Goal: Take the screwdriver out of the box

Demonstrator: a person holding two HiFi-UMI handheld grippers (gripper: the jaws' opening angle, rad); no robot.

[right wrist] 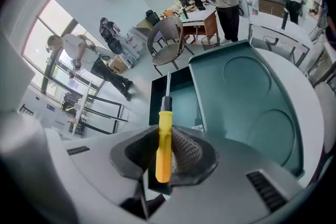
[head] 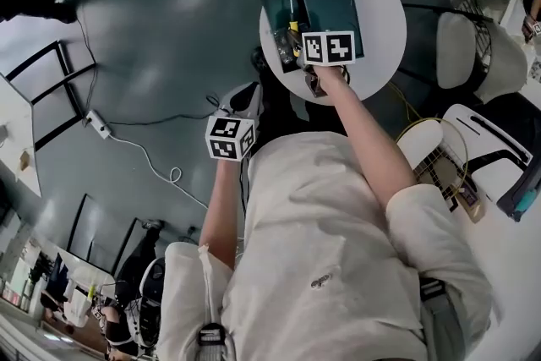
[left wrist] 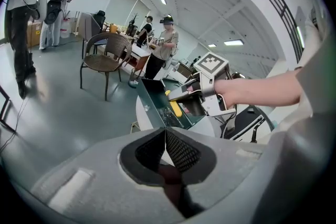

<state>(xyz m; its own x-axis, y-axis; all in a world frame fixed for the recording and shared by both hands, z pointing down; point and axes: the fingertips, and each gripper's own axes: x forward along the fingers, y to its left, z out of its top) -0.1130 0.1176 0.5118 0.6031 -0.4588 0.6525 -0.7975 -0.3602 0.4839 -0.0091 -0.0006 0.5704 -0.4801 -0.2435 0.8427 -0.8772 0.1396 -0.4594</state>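
A teal box (head: 325,4) stands open on a round white table (head: 385,21). My right gripper (head: 297,41) hangs over the box's left part, shut on the yellow handle of the screwdriver (right wrist: 164,139). The metal shaft points away from me, over the box's dark inside (right wrist: 181,102), beside the open lid (right wrist: 247,107). The left gripper view shows the screwdriver (left wrist: 176,107) lifted inside the box (left wrist: 157,102), in the right gripper (left wrist: 191,99). My left gripper (head: 252,90) is off the table's near-left edge, above the floor. Its pads (left wrist: 178,149) meet with nothing between them.
A power strip (head: 100,125) with a white cable lies on the grey floor at left. White chairs (head: 473,131) stand to the right of the table. A wicker chair (left wrist: 105,57) and several standing people are farther off in the room.
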